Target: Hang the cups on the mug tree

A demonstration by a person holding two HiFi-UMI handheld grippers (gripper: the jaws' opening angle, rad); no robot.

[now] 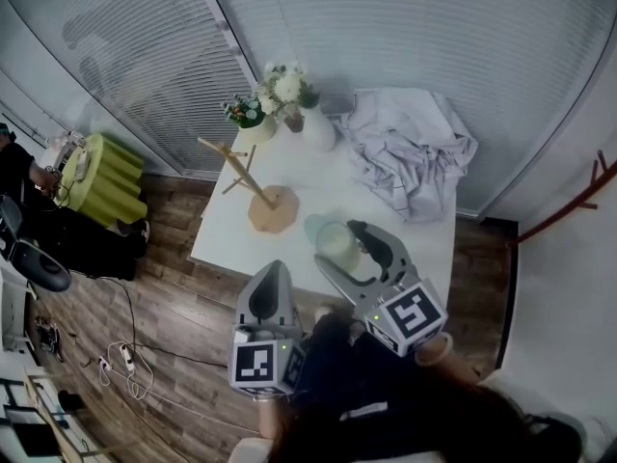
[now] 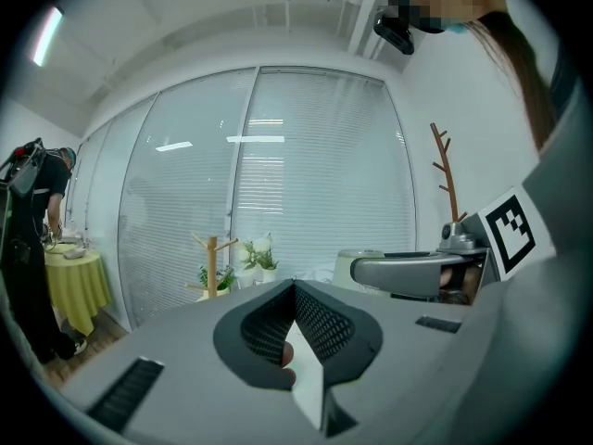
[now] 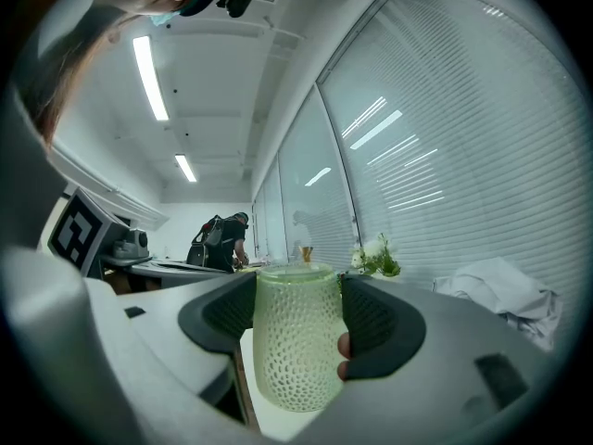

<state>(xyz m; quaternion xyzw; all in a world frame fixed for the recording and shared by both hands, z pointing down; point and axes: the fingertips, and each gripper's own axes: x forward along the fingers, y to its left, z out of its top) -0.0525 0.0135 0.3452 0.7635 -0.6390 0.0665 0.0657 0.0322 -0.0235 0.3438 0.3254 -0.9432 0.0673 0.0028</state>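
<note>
A white bench [image 1: 429,244] stands by a curved glass wall of closed slatted blinds [image 1: 405,17], on a dark wood-plank floor [image 1: 174,278] (cables [image 1: 130,365] trail across it). A low table draped in yellow-green cloth [image 1: 106,177] sits to the left, and strip lights [image 3: 148,77] run along the white ceiling

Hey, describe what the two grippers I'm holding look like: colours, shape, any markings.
Both share one design. The left gripper and the right gripper have smooth light-grey plastic bodies with rounded, tapering jaws. Each carries a cube at its rear, with black-and-white square markers on it. The jaws are lined with black pads that have a fine mesh texture.
</note>
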